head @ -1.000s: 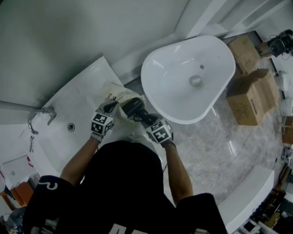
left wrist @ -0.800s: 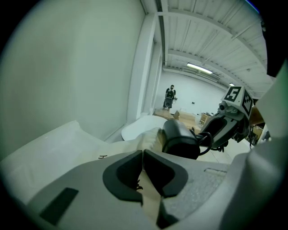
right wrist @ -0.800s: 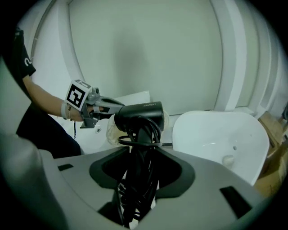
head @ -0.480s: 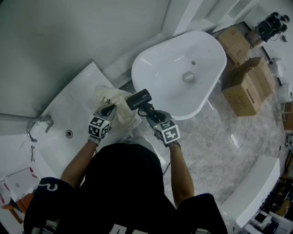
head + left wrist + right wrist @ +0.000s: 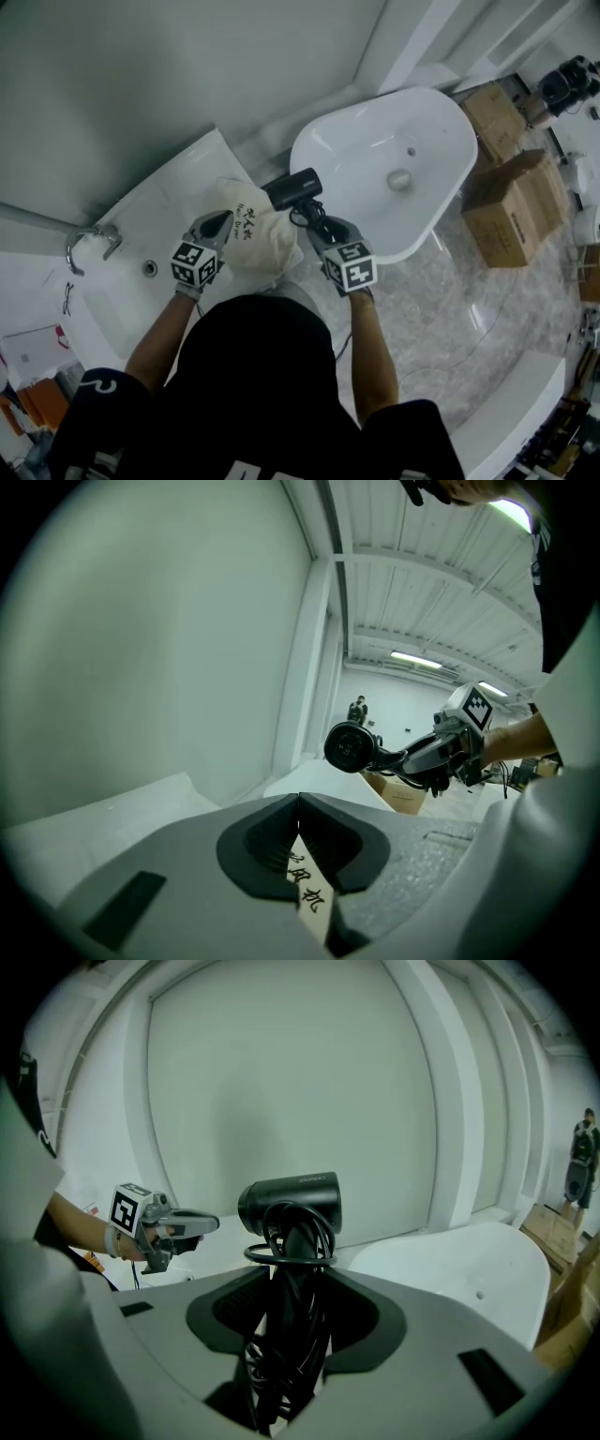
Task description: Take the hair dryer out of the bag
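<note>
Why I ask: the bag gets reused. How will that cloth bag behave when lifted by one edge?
Probably floppy: the cloth bag bunches in soft folds at the left claw, which is shut on a thin strip of it. Likely light, since that small pinch seems enough.

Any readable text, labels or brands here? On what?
"风机", likely, top character hidden: black print on the cloth bag pinched in the left tool.
Small brand print on the hair dryer barrel: too blurred to read.
Patterns only on the marker cubes, no words.
</note>
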A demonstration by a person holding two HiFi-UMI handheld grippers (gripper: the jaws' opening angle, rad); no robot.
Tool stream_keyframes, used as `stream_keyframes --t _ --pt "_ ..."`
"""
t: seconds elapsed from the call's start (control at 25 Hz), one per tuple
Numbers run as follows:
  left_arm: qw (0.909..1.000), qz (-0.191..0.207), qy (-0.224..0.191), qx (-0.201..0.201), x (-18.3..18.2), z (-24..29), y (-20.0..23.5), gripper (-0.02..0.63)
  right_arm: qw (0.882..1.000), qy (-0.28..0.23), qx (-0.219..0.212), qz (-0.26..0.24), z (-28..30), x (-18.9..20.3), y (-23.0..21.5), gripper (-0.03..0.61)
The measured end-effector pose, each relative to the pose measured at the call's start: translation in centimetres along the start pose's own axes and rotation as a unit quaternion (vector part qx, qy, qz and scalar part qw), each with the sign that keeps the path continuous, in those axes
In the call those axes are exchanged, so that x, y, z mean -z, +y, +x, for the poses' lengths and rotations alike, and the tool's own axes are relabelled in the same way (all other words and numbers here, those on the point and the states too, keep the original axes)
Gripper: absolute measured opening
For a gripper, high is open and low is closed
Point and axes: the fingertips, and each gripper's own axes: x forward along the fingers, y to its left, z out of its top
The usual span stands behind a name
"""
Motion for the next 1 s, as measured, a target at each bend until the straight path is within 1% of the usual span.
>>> stream_keyframes --t 0.28,0.52,0.64,0.76,1.0 --pt "0.9967 -0.021 -0.024 -0.074 -0.7 -5.4 5.2 -0.002 0.998 -0.017 -0.051 -0.032 4.4 -5.2 4.5 0.172" --pt "0.9926 -0.04 -0.035 -0.11 0.1 -7.8 8.2 0.0 0.996 -0.009 -0.08 -0.047 8.3 -7.2 7.7 0.172" --pt "0.9911 -0.045 -0.038 -0.119 0.3 -8.4 9.0 -0.002 0.994 -0.002 -0.091 -0.055 9.8 -7.3 8.9 0.172" --pt "0.9903 -0.048 -0.038 -0.125 0.6 -8.7 9.5 -0.002 0.994 0.01 -0.096 -0.056 11.4 -6.5 9.7 0.17" --pt "0.9893 -0.06 -0.034 -0.128 1.6 -8.6 9.9 -0.002 0.992 0.041 -0.101 -0.061 14.4 -3.6 11.3 0.172"
